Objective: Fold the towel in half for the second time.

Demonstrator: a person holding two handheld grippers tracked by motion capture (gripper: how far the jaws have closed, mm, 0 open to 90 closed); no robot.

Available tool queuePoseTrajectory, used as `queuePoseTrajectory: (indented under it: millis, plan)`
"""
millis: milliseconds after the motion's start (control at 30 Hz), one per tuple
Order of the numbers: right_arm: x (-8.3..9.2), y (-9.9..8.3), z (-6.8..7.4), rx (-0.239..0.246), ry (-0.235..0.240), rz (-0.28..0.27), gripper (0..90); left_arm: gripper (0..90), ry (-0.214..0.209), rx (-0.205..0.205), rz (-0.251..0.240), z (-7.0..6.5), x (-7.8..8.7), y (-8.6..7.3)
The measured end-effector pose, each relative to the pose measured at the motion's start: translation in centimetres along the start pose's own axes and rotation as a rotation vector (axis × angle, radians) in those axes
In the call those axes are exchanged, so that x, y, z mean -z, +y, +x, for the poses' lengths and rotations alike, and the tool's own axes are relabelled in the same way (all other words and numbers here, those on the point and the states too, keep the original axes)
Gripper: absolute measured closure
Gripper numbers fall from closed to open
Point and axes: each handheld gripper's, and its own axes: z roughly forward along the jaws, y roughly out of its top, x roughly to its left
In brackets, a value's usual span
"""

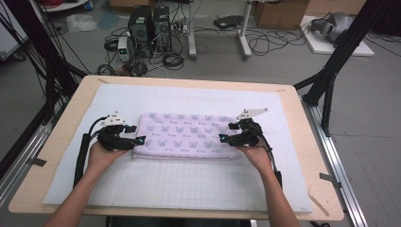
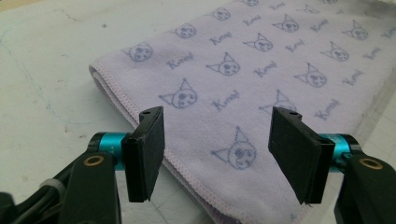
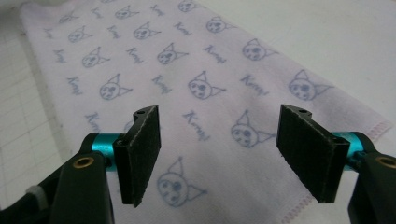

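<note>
Below us, the wooden table (image 1: 71, 118) carries a white gridded mat (image 1: 189, 184), and on the mat's middle lies the folded lilac towel (image 1: 187, 135), flat, printed with small cat faces. We hold the left gripper (image 1: 137, 140) at the towel's left end, its jaws spread apart over the stitched corner with nothing pinched between them. Our right gripper (image 1: 224, 138) sits at the right end, likewise parted above the cloth.
</note>
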Motion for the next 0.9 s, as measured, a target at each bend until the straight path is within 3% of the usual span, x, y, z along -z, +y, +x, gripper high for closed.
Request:
queuePoseTrajectory:
  millis: [333,533,900]
  plan:
    - [1.2,-0.6,0.9,-0.011,-0.013,-0.015,18.3,31.9,0.002,-0.015,-0.010,-0.6,0.8,0.2]
    - [2.1,-0.3,2.0,0.018,-0.019,-0.020,13.3,29.7,0.006,-0.028,-0.012,-1.1,1.4,0.0]
    - [3.3,-0.3,3.0,0.056,-0.029,-0.030,12.4,27.6,0.014,-0.029,-0.021,-1.5,2.9,-0.8]
